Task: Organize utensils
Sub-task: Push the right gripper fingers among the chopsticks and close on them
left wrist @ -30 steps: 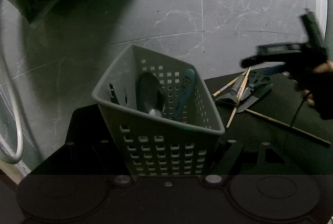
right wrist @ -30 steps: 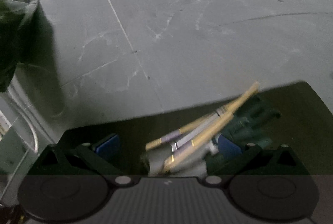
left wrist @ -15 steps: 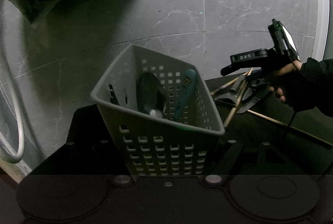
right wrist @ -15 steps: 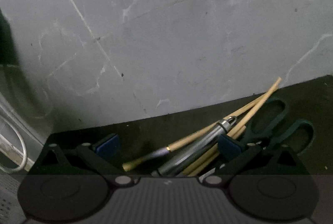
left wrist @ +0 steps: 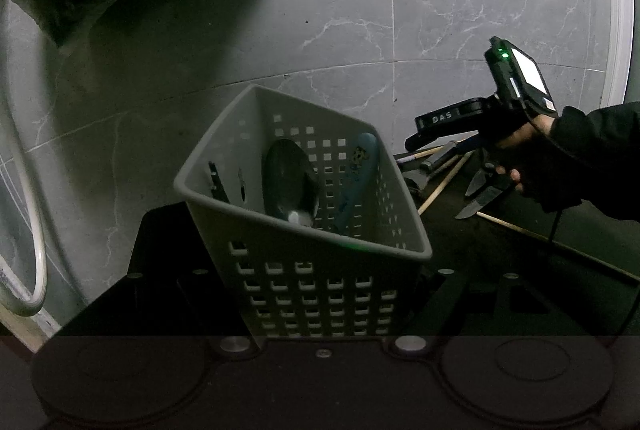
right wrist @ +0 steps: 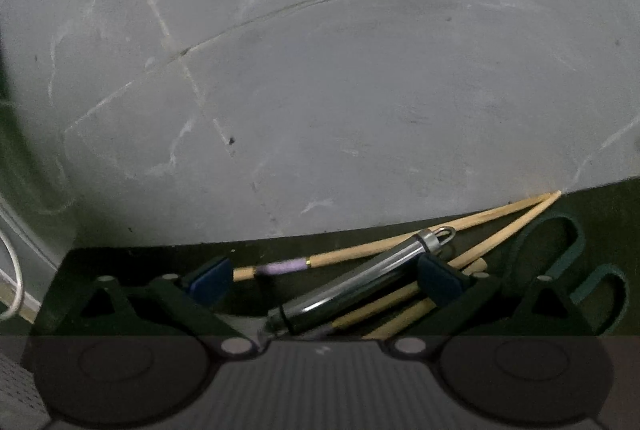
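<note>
White letters "DAS" stand on the black body of the right gripper (left wrist: pixel 448 138); nothing else is legible.

Right gripper (right wrist: pixel 324 280) jaws apart

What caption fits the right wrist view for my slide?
Open right gripper straddling a metal-handled utensil among wooden chopsticks beside green-handled scissors on a dark mat.

Dim, greenish cast — fisheye-warped edges, soft blur
</note>
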### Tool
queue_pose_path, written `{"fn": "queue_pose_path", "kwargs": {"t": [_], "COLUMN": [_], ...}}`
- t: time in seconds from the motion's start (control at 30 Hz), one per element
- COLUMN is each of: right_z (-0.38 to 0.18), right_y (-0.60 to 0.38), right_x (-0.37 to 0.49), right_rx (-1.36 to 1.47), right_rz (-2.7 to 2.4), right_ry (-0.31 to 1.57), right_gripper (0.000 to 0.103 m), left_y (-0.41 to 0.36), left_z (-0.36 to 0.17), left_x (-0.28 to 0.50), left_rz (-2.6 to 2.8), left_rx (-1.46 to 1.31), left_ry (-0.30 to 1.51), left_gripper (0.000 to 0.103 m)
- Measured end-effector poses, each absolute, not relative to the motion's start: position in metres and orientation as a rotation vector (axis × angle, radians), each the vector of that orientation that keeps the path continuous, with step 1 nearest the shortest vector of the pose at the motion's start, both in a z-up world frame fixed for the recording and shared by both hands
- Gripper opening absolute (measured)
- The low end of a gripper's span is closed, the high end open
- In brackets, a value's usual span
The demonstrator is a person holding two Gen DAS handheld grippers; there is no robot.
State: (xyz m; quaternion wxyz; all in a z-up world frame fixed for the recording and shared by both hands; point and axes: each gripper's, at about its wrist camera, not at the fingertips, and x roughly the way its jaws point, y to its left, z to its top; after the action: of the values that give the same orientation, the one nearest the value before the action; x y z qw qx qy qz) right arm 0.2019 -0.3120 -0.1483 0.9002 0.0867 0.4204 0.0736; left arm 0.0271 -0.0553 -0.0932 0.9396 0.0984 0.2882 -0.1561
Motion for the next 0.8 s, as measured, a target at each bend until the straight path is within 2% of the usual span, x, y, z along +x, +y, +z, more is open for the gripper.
{"fn": "queue_pose_path", "kwargs": {"t": [0.2, 0.27, 0.37, 0.63, 0.8], "right_z": [-0.147, -0.144, -0.141, -0.141, -0.143], "right_y": [-0.294, -0.297, -0.303, -0.273, -0.258], "right_x": [0.206, 0.208, 0.215, 0.236, 0.237], "right_rx": [0.123, 0.186, 0.269, 0.131, 0.095], "right_rz": [0.149, 0.112, 0.022, -0.157, -0.236], "right_ry": [0.893, 0.901, 0.909, 0.965, 0.984], "right_gripper": [0.091, 0.086, 0.084, 0.073, 0.072], "left_y": [-0.055, -0.055, -0.054, -0.054, -0.053], "left_z": [-0.093, -0.093, -0.093, -0.094, -0.096], "left_x": [0.027, 0.028, 0.029, 0.031, 0.031], "left_rz": [-0.319, -0.321, -0.321, -0.326, -0.330], "left_rx": [0.201, 0.201, 0.201, 0.199, 0.196], "left_ry": [0.588, 0.587, 0.586, 0.579, 0.571], "left_gripper": [0.078, 0.078, 0.078, 0.078, 0.078]}}
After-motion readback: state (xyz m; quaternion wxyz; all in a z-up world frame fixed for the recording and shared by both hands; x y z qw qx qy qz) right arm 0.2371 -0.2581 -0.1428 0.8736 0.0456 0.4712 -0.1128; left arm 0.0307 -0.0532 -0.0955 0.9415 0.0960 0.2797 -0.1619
